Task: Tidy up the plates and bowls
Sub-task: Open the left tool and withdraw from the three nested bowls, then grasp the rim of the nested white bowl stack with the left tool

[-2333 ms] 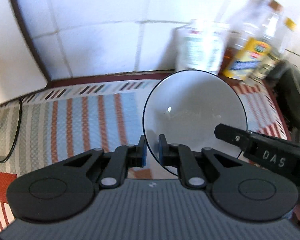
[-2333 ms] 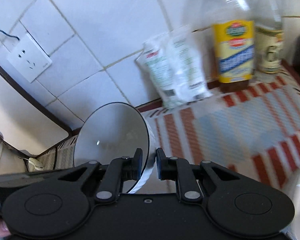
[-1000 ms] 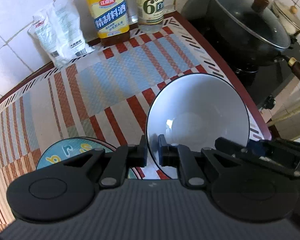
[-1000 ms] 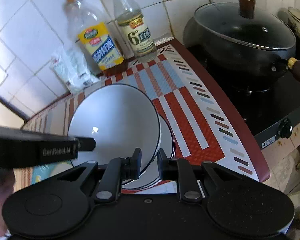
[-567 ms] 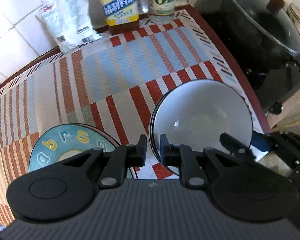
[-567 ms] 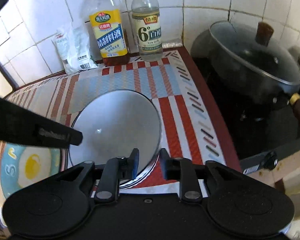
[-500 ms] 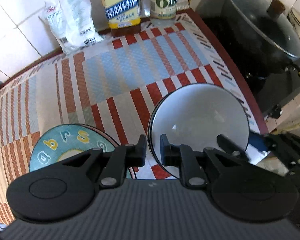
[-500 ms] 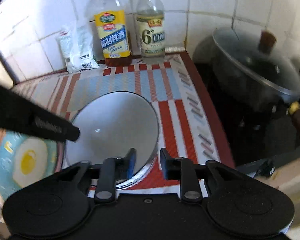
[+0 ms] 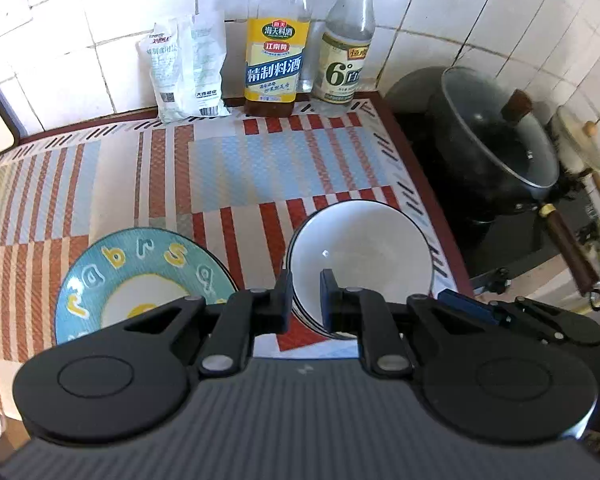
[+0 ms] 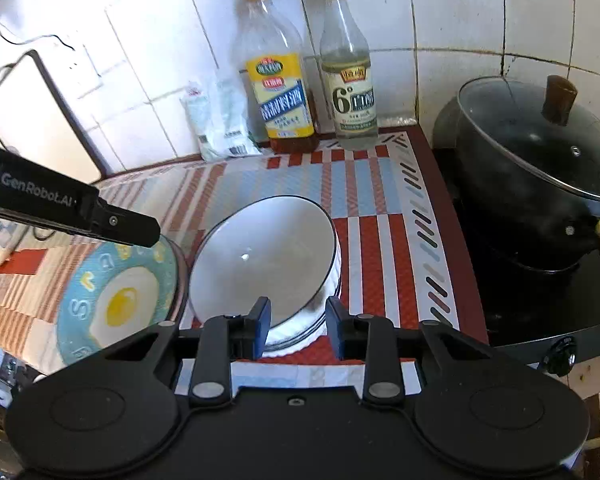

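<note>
Right gripper fingers stand apart with a clear gap, near rim of the white bowl stack between them but pads not pressing it; jaws have just been opening, bowl released. Gripper tilts downward over the front edge of the stack. Left gripper fingers sit close together, narrow gap. They are in front of the stack's near-left rim; whether the pads pinch the rim or just hover, cannot tell. It also points steeply down; in the right wrist view its black body reaches in from the left of the stack, above the plate.

Stack is several white bowls with dark rims, nested, top one sitting tilted, on the striped mat. Just left of the stack, nearly touching: blue plate with fried-egg print. Behind the stack, against the tiled wall: white packet, yellow-label bottle, clear bottle with yellow cap. Right of the stack, off the mat: dark pot with glass lid on the stove.
</note>
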Demonstrator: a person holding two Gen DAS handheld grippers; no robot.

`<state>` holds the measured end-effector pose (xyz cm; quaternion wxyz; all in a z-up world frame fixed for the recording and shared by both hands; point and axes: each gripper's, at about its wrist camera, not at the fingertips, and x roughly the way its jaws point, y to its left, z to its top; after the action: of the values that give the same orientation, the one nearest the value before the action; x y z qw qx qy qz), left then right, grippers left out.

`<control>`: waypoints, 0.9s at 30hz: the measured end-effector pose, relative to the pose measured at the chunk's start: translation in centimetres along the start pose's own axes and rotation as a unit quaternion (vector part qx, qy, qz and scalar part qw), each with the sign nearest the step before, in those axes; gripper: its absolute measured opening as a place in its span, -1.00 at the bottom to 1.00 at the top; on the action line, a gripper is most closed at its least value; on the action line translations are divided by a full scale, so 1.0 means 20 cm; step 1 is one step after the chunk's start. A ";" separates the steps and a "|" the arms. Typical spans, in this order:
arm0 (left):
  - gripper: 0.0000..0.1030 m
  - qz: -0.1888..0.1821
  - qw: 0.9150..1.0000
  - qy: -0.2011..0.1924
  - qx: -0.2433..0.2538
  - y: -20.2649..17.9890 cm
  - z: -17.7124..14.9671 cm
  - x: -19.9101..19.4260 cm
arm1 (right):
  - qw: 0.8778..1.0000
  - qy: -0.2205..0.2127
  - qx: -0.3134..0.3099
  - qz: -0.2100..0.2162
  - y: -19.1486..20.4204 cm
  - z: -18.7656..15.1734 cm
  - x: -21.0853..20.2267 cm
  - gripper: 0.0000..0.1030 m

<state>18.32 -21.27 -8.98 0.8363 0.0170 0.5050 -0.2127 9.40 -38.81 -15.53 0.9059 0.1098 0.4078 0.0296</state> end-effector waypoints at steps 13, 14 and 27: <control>-0.72 -0.036 0.997 -0.060 -0.017 0.02 -0.23 -0.07 | 0.997 -0.044 -0.070 0.001 0.18 -0.24 -0.19 -0.23; -0.70 -0.041 0.997 -0.065 -0.013 0.02 -0.26 -0.08 | 0.996 -0.046 -0.070 0.003 0.20 -0.26 -0.19 -0.20; 0.00 -0.069 0.987 -0.148 -0.003 0.07 -0.55 -0.06 | 0.989 -0.110 -0.086 -0.049 0.17 -0.54 -0.06 0.86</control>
<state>9.11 -16.91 -13.71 0.8851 -0.0521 0.3765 -0.2687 0.63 -33.87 -20.85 0.9517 0.0137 0.3065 0.0076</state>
